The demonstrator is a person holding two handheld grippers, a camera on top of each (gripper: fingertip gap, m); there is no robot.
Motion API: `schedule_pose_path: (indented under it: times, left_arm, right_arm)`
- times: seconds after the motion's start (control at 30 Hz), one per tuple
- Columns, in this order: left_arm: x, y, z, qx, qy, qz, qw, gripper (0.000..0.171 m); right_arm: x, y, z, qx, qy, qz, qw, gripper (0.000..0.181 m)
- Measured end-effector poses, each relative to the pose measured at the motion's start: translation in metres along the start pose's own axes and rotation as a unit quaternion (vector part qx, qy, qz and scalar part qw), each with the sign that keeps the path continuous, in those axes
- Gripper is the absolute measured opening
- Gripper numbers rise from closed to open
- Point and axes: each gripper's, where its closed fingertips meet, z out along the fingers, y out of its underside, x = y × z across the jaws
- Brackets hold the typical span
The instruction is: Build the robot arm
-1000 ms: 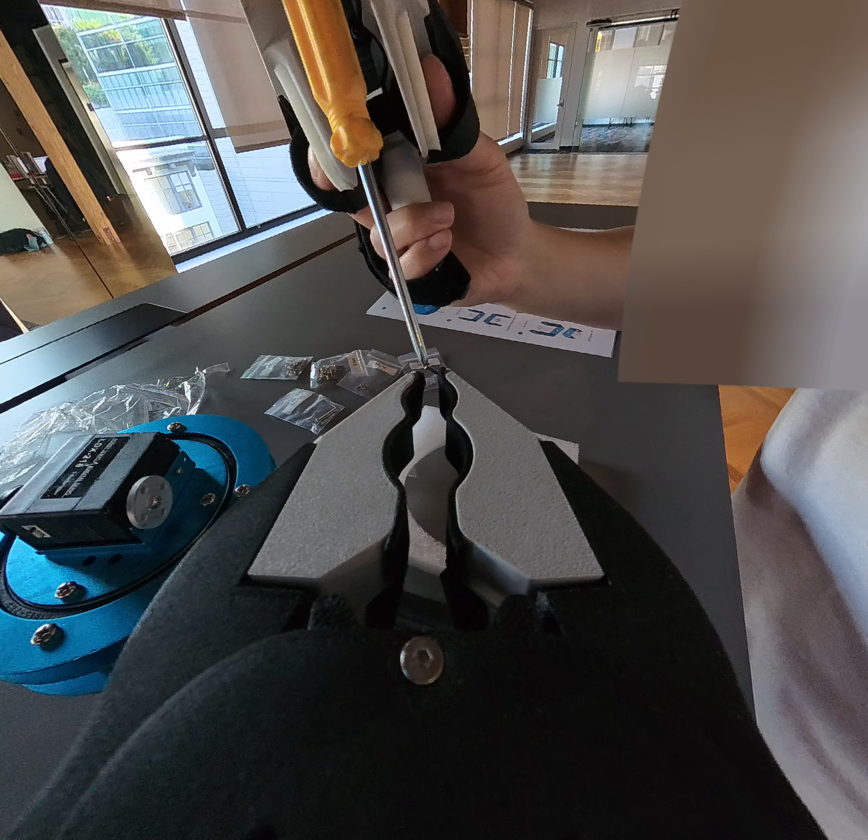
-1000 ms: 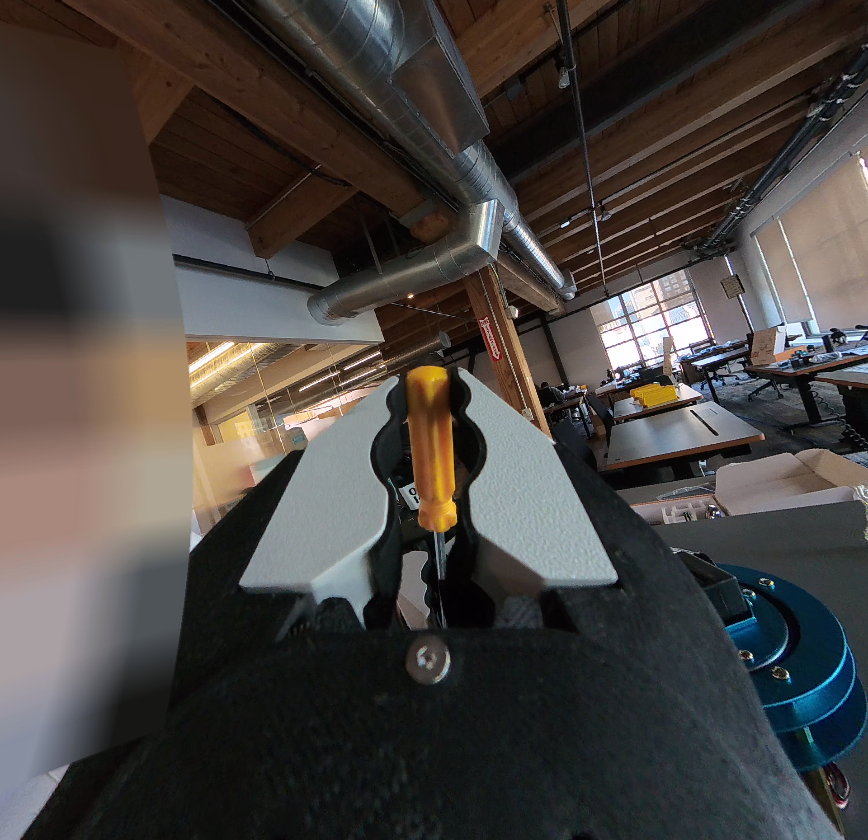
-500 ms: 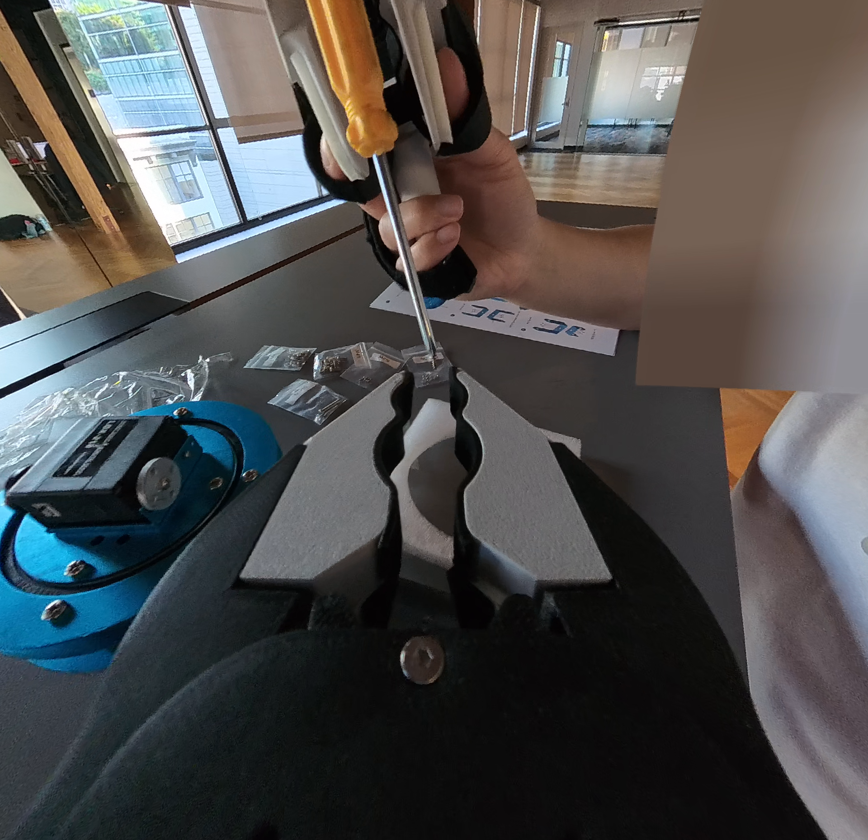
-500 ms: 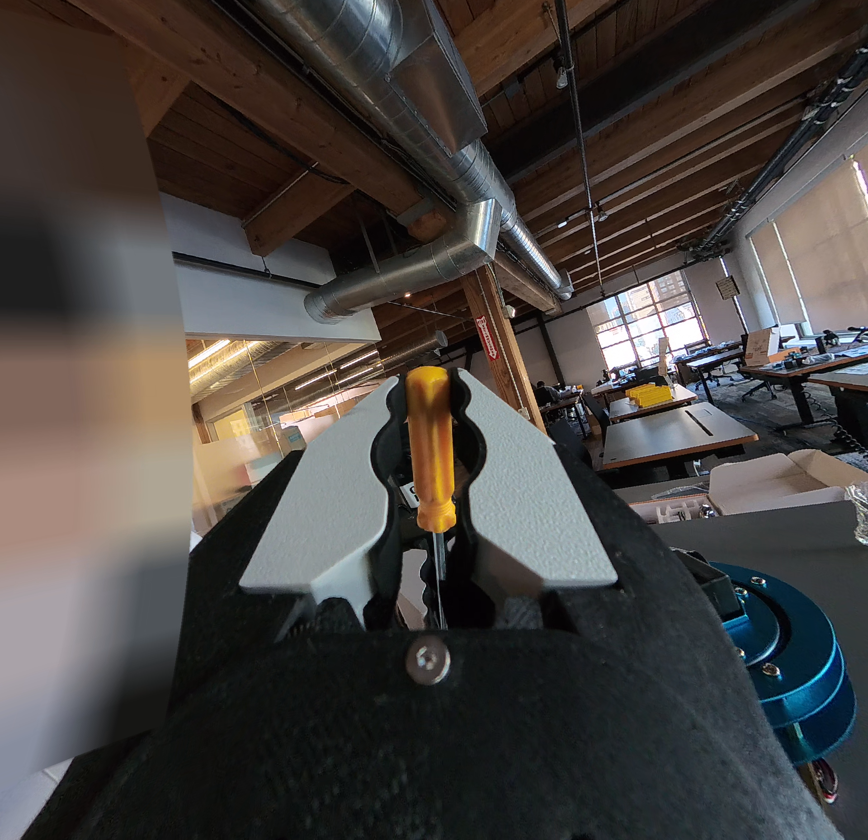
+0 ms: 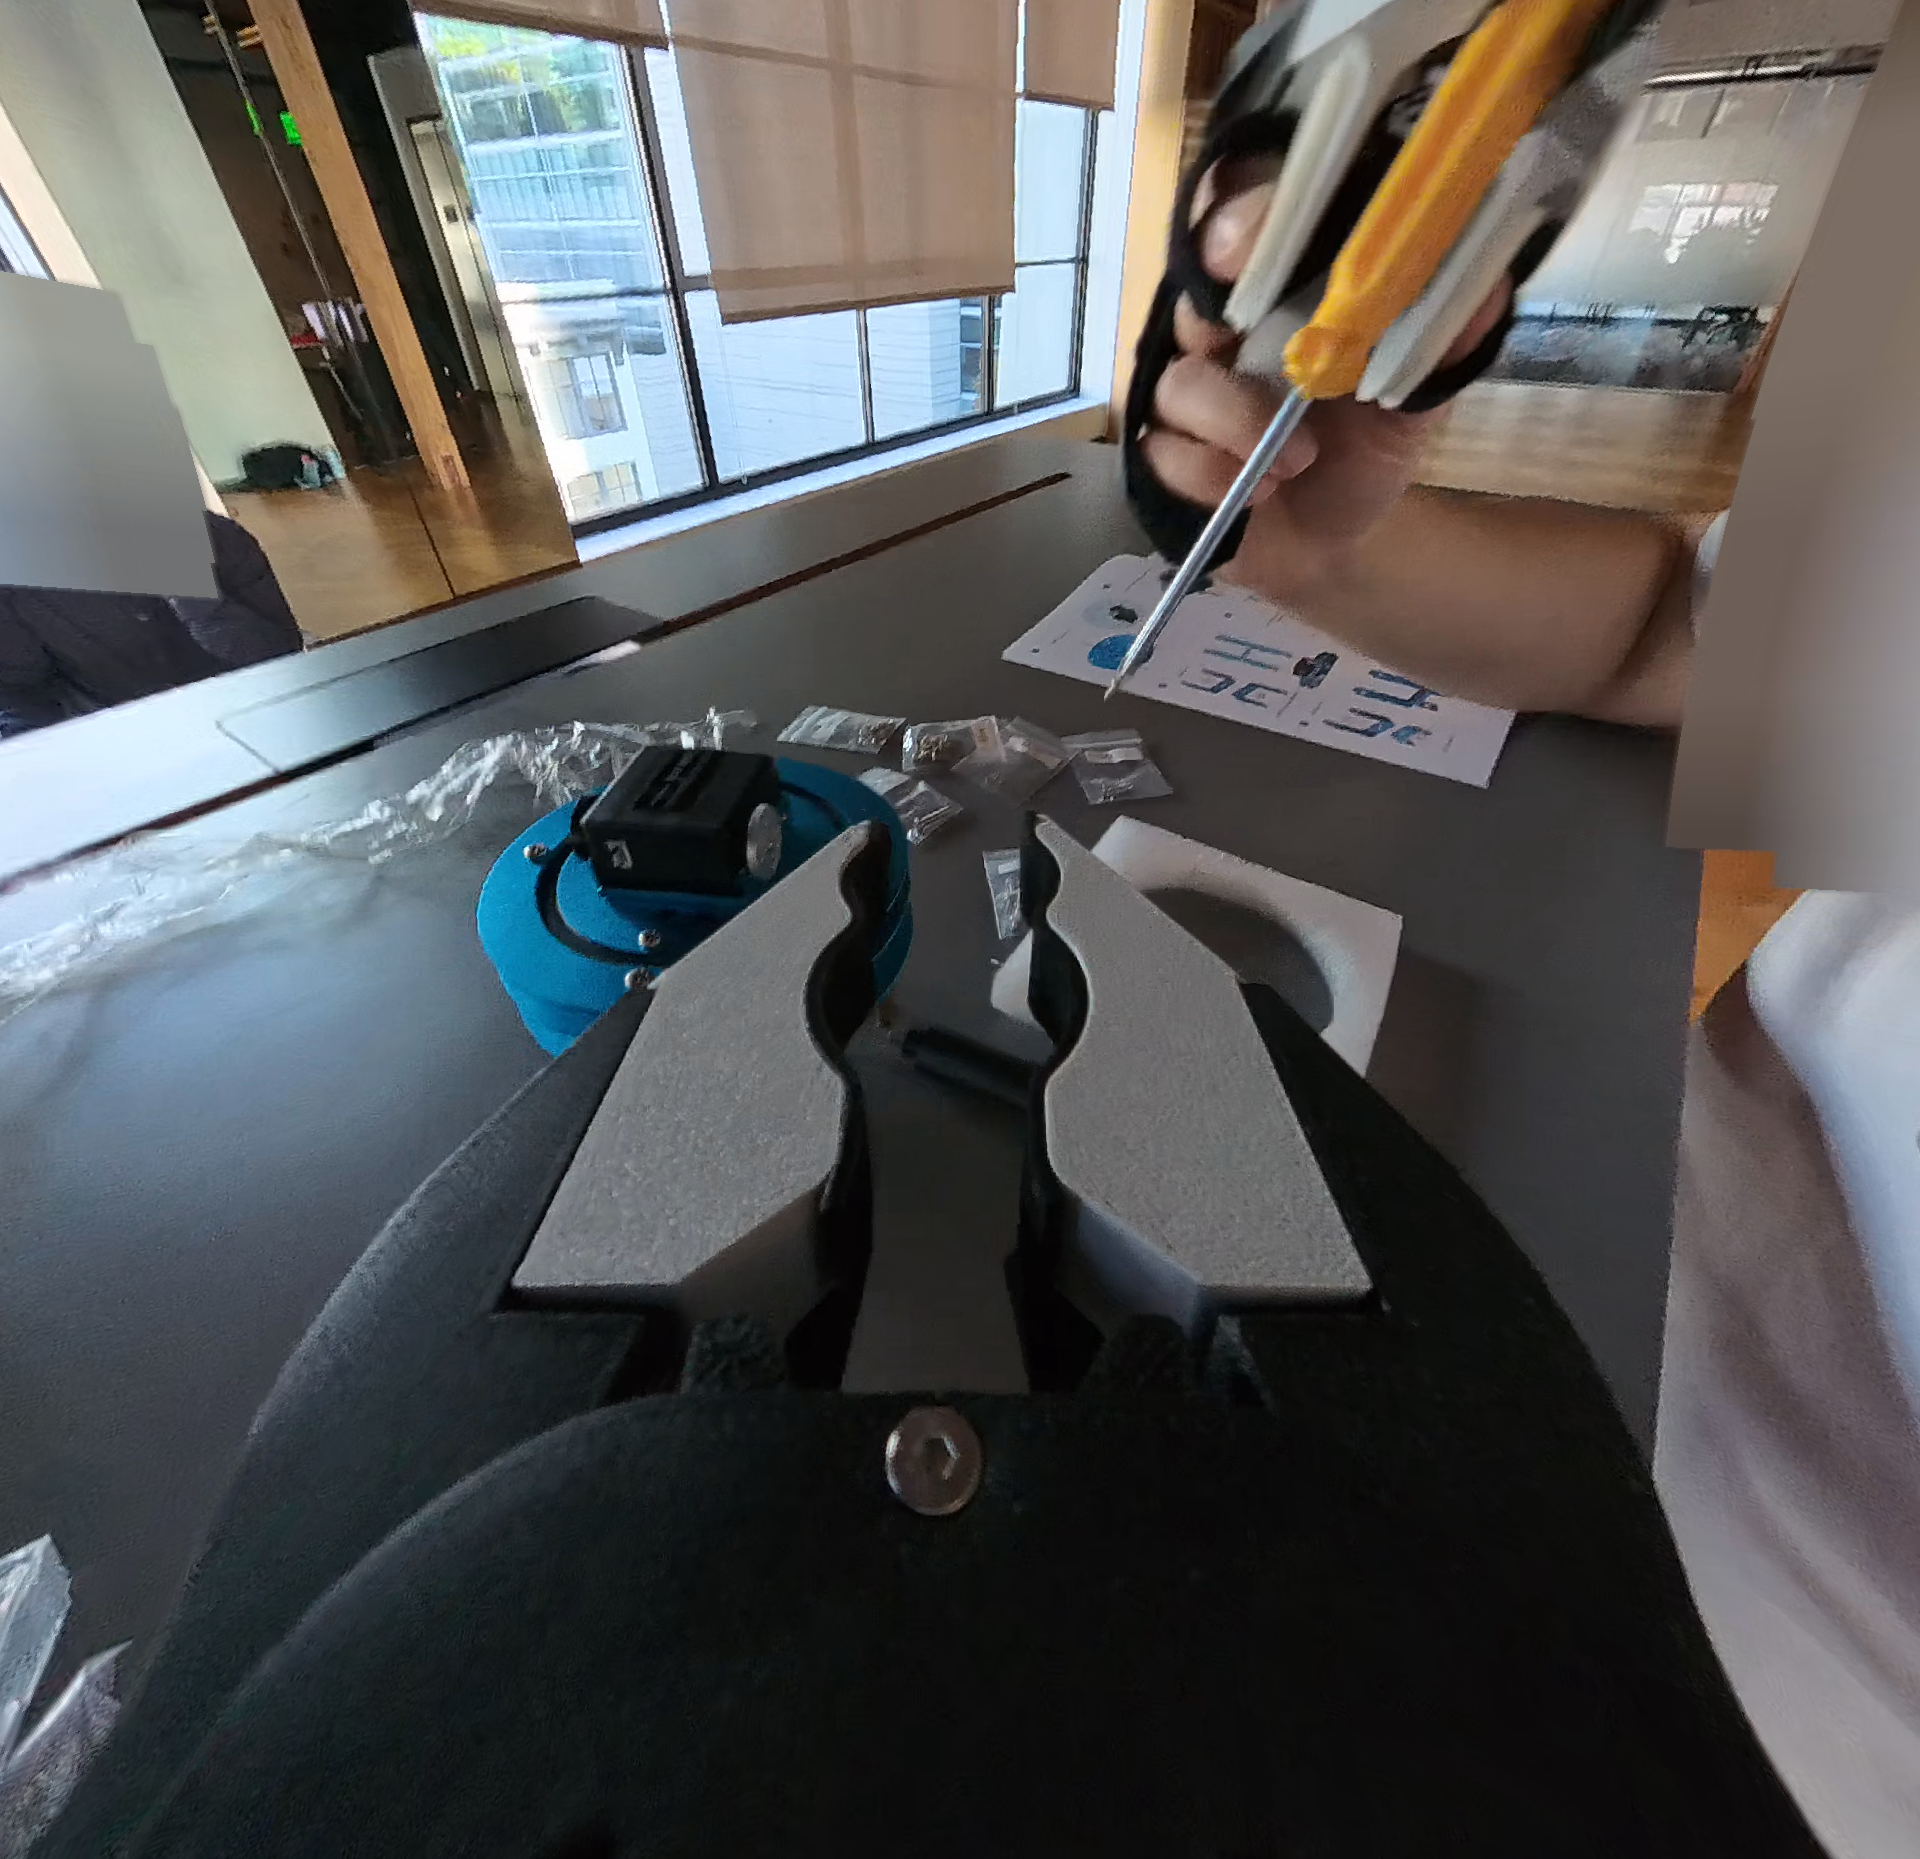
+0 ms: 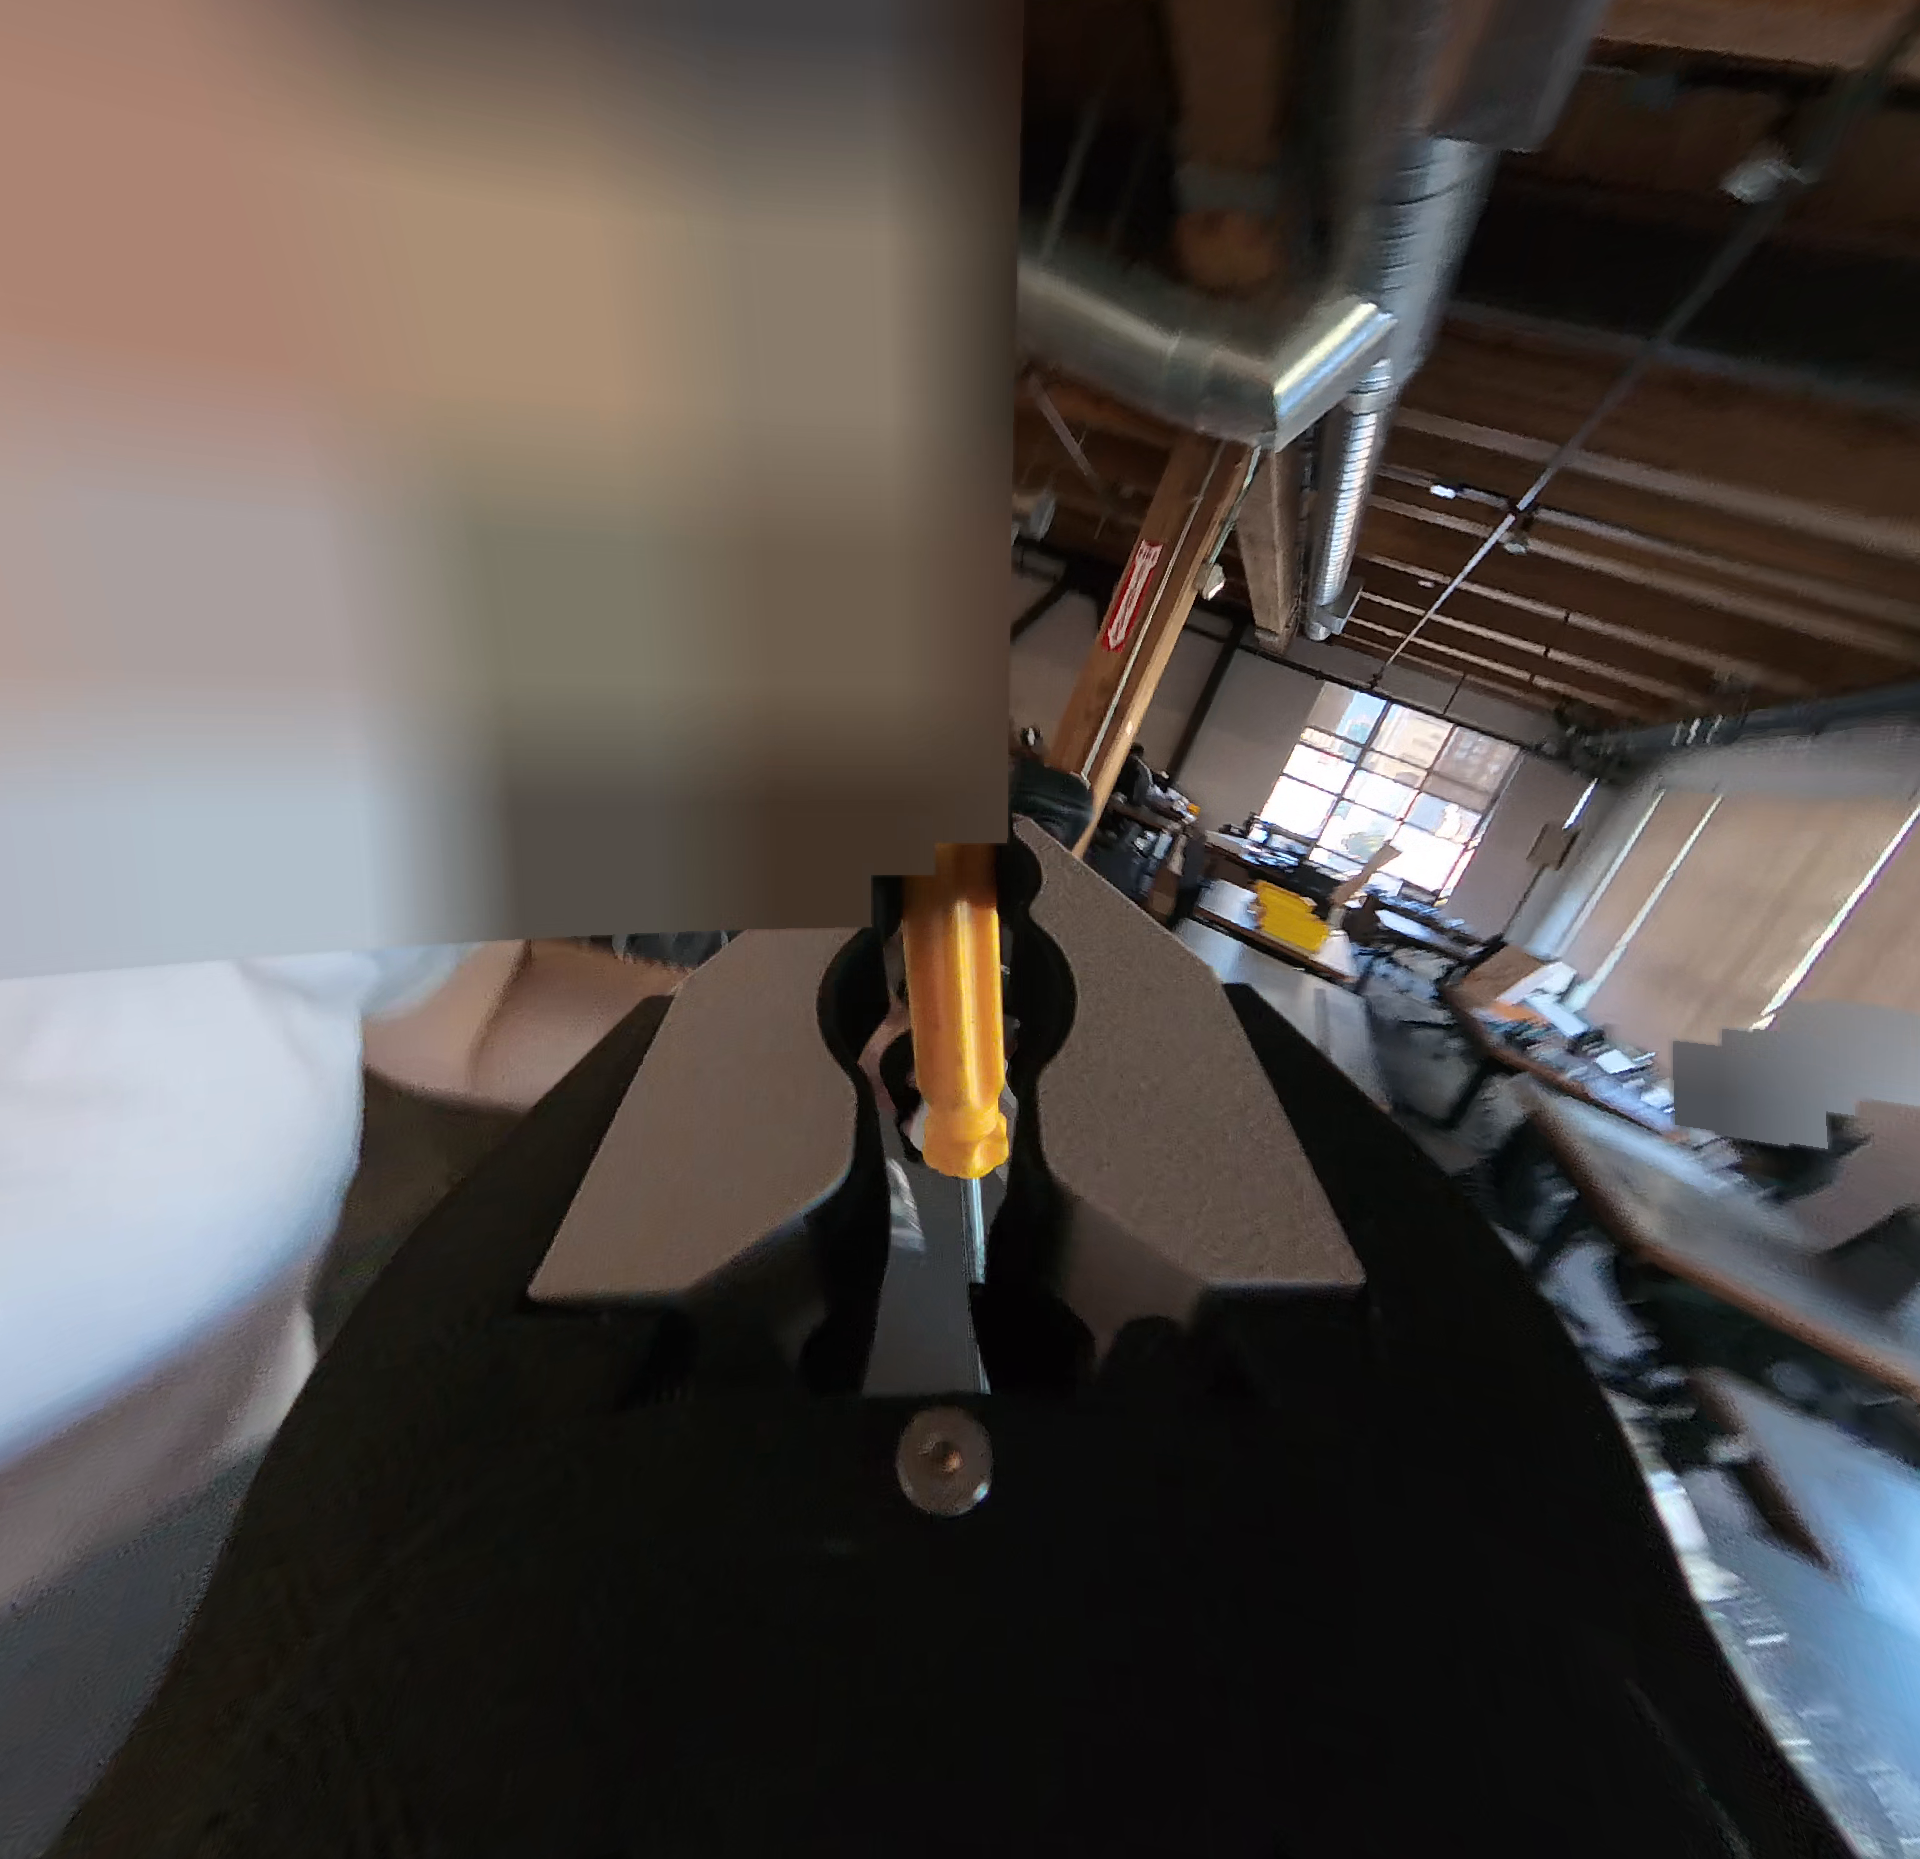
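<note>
The left gripper [image 5: 951, 853] hung above a dark grey table [image 5: 260, 1113] with its jaws parted and nothing between them. Under the gap lay a small dark cylindrical part [image 5: 961, 1061] and a tiny clear packet [image 5: 1001, 879]. Just to its right sat a white foam block [image 5: 1340, 936] with a round hollow. Just to its left stood a blue round base [image 5: 530, 926] with a black servo motor [image 5: 675, 817] on top. Beyond the fingertips lay several small clear bags of screws [image 5: 977, 749], with crumpled clear plastic wrap [image 5: 312, 822] further left. Further off to the right, the right gripper [image 5: 1382, 199] was clamped on the handle of a yellow screwdriver [image 5: 1444, 199], held in the air. Its tip pointed down over a white printed sheet [image 5: 1351, 708], not touching it.
</note>
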Motion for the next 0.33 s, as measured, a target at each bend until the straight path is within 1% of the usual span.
schedule_pose_path:
  times: [0.03, 0.07, 0.13, 0.17, 0.2, 0.27, 0.33]
  left_arm:
    - [-0.002, 0.003, 0.0, -0.008, 0.003, -0.013, 1.0, 0.024]
    - [-0.002, 0.004, 0.002, -0.012, 0.01, -0.034, 0.999, 0.024]
    - [0.003, 0.005, 0.007, -0.007, 0.025, -0.102, 0.994, 0.022]
    - [0.013, 0.003, 0.01, 0.003, 0.052, -0.144, 0.988, 0.024]
    - [0.025, 0.0, 0.012, 0.015, 0.085, -0.194, 0.977, 0.024]
    - [0.045, -0.009, 0.015, 0.048, 0.147, -0.299, 0.942, 0.027]
    - [0.058, -0.013, 0.019, 0.077, 0.184, -0.392, 0.898, 0.026]
  right_arm:
    - [-0.005, 0.002, 0.003, -0.011, -0.006, -0.025, 1.0, 0.015]
    - [-0.011, 0.006, 0.007, -0.028, -0.013, -0.051, 0.998, 0.015]
    - [-0.026, 0.018, 0.013, -0.07, -0.032, -0.109, 0.991, 0.015]
    - [-0.035, 0.025, 0.016, -0.091, -0.043, -0.138, 0.985, 0.015]
    - [-0.044, 0.033, 0.019, -0.113, -0.056, -0.166, 0.978, 0.015]
    - [-0.061, 0.047, 0.022, -0.15, -0.077, -0.225, 0.96, 0.016]
    - [-0.079, 0.062, 0.024, -0.185, -0.101, -0.291, 0.933, 0.015]
